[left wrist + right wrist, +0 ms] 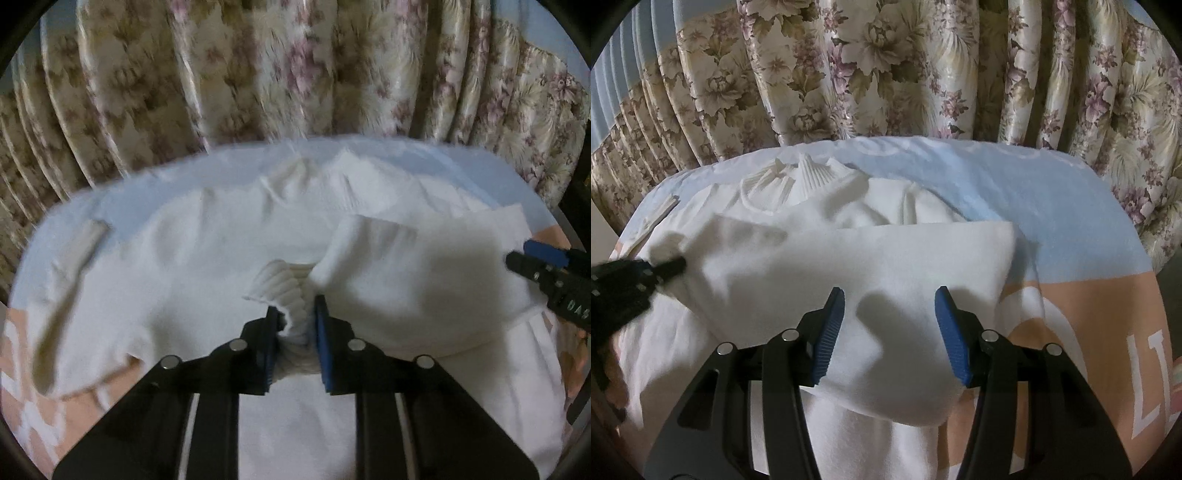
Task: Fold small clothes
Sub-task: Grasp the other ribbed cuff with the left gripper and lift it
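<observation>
A white sweater (207,258) lies spread on a blue-and-peach sheet (1052,221) before floral curtains (886,66), its ribbed cuff (280,284) clamped in the left tongs (295,317), the right tongs (890,306) apart over the folded sleeve (849,266)

both tongs (295,314) (889,299) have matte black arms, ribbed blue finger pads (829,332) and round silver pivot screws.

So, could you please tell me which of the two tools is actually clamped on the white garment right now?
The left tool: it is shut on the ribbed cuff of the white garment. The right tool hangs open above the folded fabric.
</observation>
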`<action>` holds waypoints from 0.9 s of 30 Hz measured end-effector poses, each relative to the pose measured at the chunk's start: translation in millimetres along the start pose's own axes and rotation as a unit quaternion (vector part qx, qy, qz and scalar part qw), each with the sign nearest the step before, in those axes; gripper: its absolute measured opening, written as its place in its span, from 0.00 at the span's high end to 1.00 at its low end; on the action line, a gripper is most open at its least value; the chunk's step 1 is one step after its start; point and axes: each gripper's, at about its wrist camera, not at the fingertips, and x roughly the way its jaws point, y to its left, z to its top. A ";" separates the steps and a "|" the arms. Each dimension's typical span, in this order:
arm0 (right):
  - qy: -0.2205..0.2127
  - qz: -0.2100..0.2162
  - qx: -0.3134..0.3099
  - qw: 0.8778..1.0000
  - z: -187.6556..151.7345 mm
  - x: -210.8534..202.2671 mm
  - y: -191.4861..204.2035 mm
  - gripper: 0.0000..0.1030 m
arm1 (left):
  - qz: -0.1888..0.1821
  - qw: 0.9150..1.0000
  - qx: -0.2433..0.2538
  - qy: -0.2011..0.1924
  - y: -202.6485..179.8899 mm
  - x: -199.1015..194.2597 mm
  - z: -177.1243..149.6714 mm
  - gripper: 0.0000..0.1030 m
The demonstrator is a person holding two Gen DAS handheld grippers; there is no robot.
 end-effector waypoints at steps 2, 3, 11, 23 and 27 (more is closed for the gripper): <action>-0.002 -0.001 0.000 1.000 2.4 0.2 0.5 0.49 | 0.017 1.000 0.005 -0.023 7.6 -12.5 8.1 0.81; -0.001 -0.003 0.000 1.000 3.3 1.1 0.8 0.49 | 0.023 0.999 0.007 -0.024 10.7 -13.4 10.3 0.80; 0.029 -0.027 -0.014 0.999 3.3 25.0 1.1 0.49 | 0.077 0.996 -0.038 0.000 75.4 -10.1 3.0 0.40; 0.000 0.011 -0.020 1.000 10.7 0.1 17.2 0.44 | 0.075 0.991 -0.106 0.033 124.8 -11.9 -24.3 0.09; -0.021 0.038 -0.019 0.999 16.1 -21.8 47.1 0.24 | 0.096 0.990 -0.101 0.036 153.1 -21.8 -26.2 0.05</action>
